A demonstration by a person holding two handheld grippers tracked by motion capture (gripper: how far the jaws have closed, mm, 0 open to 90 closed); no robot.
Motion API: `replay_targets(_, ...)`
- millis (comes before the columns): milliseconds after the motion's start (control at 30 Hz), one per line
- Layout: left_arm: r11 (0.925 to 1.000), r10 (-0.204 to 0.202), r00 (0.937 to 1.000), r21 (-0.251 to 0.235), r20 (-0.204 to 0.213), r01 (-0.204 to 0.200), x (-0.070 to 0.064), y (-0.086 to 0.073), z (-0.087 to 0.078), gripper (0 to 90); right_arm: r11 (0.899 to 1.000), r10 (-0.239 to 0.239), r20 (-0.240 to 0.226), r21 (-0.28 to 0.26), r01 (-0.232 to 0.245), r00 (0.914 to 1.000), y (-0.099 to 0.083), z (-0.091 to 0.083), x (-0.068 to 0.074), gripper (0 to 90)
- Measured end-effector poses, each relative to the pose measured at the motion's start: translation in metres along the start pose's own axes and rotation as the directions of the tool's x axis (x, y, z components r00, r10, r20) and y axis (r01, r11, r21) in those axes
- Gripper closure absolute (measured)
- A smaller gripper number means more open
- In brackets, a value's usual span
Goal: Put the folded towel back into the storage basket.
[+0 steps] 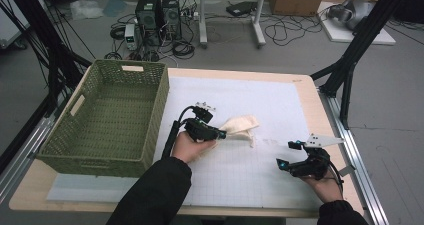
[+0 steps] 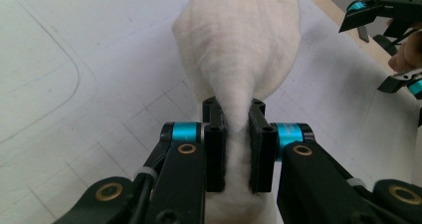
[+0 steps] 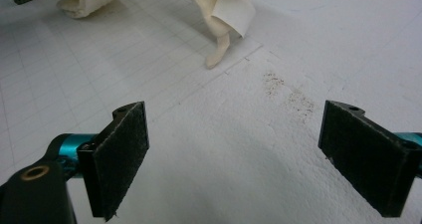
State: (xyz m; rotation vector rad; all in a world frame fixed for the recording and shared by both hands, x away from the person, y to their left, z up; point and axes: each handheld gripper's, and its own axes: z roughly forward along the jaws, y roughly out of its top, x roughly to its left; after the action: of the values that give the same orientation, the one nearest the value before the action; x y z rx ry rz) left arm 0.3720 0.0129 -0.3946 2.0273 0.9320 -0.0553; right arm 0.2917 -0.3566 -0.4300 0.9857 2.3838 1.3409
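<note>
A cream cloth (image 1: pixel 241 125) lies bunched on the white gridded mat (image 1: pixel 260 100) near the table's middle. My left gripper (image 1: pixel 219 133) is shut on one end of it; in the left gripper view the cloth (image 2: pixel 239 50) runs pinched between the two black pads (image 2: pixel 215 152) and spreads out beyond them. My right gripper (image 1: pixel 285 154) hovers open over the mat at the front right, apart from the cloth. Its own view has the wide-spread pads (image 3: pixel 122 154) with bare mat between them and the cloth's dangling end with a white label (image 3: pixel 226 15) farther off.
A green woven basket (image 1: pixel 107 120) stands empty at the table's left, close beside my left hand. The table's right edge (image 1: pixel 330 130) runs just past my right gripper. A faint smudge (image 3: pixel 288 92) marks the mat. Cables, computers and stand legs are on the floor behind.
</note>
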Motion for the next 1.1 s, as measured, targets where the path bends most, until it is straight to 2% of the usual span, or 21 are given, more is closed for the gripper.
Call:
replay_targets(67, 0.9999, -0.009, 0.9999, -0.011, -0.012, 0.009, 0.000, 0.001, -0.003, 80.5, 1.000, 0.001, -0.002, 0.000, -0.001, 1.0000, 0.000, 0.001, 0.000, 11.7)
replay_targets(100, 0.9998, -0.012, 0.9991, -0.017, -0.041, 0.011, -0.001, 0.002, -0.004, 80.5, 1.000, 0.002, -0.002, 0.002, -0.002, 1.0000, 0.000, 0.001, 0.000, 11.7)
replay_targets(167, 0.9990, -0.031, 0.9972, -0.036, -0.068, 0.028, -0.001, 0.004, -0.008, 80.6, 1.000, 0.001, -0.002, 0.006, -0.001, 1.0000, 0.000, 0.001, 0.000, 11.7)
replay_targets(233, 0.9989, -0.032, 0.9924, -0.037, -0.118, 0.028, -0.001, 0.006, -0.012, 80.6, 1.000, 0.005, -0.004, 0.009, -0.005, 1.0000, 0.000, 0.001, 0.000, 11.7)
replay_targets(333, 0.9983, -0.044, 0.9860, -0.044, -0.161, 0.037, -0.002, 0.010, -0.019, 80.6, 1.000, -0.002, -0.005, 0.008, 0.002, 1.0000, 0.000, 0.002, 0.000, 11.7)
replay_targets(400, 0.9977, -0.055, 0.9844, -0.048, -0.167, 0.048, -0.001, 0.013, -0.023, 80.6, 1.000, 0.000, -0.007, 0.009, 0.001, 1.0000, 0.000, 0.003, 0.000, 11.7)
replay_targets(467, 0.9968, -0.066, 0.9873, -0.055, -0.145, 0.058, 0.001, 0.014, -0.027, 80.7, 1.000, -0.002, -0.007, 0.012, 0.002, 1.0000, 0.000, 0.003, 0.000, 11.7)
replay_targets(567, 0.9922, -0.104, 0.9892, -0.079, -0.103, 0.096, 0.005, 0.015, -0.032, 80.7, 1.000, -0.006, -0.011, 0.014, 0.006, 0.9999, 0.000, 0.004, 0.000, 11.7)
replay_targets(667, 0.9880, -0.122, 0.9914, -0.101, -0.048, 0.117, 0.007, 0.015, -0.036, 80.7, 1.000, -0.005, -0.013, 0.014, 0.005, 0.9999, 0.000, 0.004, 0.000, 11.7)
replay_targets(767, 0.9866, -0.128, 0.9916, -0.104, -0.020, 0.125, 0.008, 0.016, -0.040, 80.7, 1.000, -0.006, -0.013, 0.013, 0.006, 0.9999, 0.000, 0.004, 0.000, 11.7)
replay_targets(833, 0.9808, -0.152, 0.9882, -0.121, 0.018, 0.153, 0.009, 0.017, -0.043, 80.6, 1.000, -0.007, -0.014, 0.017, 0.007, 0.9999, 0.000, 0.004, 0.000, 11.7)
replay_targets(900, 0.9781, -0.170, 0.9831, -0.110, 0.068, 0.177, 0.009, 0.020, -0.046, 80.7, 1.000, -0.005, -0.015, 0.017, 0.005, 0.9999, 0.000, 0.004, 0.000, 11.7)
replay_targets(967, 0.9805, -0.160, 0.9847, -0.105, 0.070, 0.166, 0.006, 0.023, -0.051, 80.7, 1.000, -0.009, -0.019, 0.020, 0.010, 0.9998, 0.000, 0.005, 0.000, 11.7)
replay_targets(1000, 0.9788, -0.168, 0.9819, -0.103, 0.087, 0.177, 0.005, 0.025, -0.054, 80.7, 1.000, -0.013, -0.017, 0.017, 0.014, 0.9998, 0.000, 0.005, 0.000, 11.7)
replay_targets(1033, 0.9770, -0.171, 0.9813, -0.113, 0.087, 0.181, 0.004, 0.026, -0.058, 80.7, 1.000, -0.009, -0.017, 0.017, 0.010, 0.9998, 0.000, 0.005, 0.000, 11.7)
replay_targets(1100, 0.9775, -0.176, 0.9792, -0.100, 0.102, 0.186, 0.005, 0.029, -0.064, 80.7, 1.000, -0.009, -0.021, 0.019, 0.010, 0.9997, 0.000, 0.005, 0.000, 11.7)
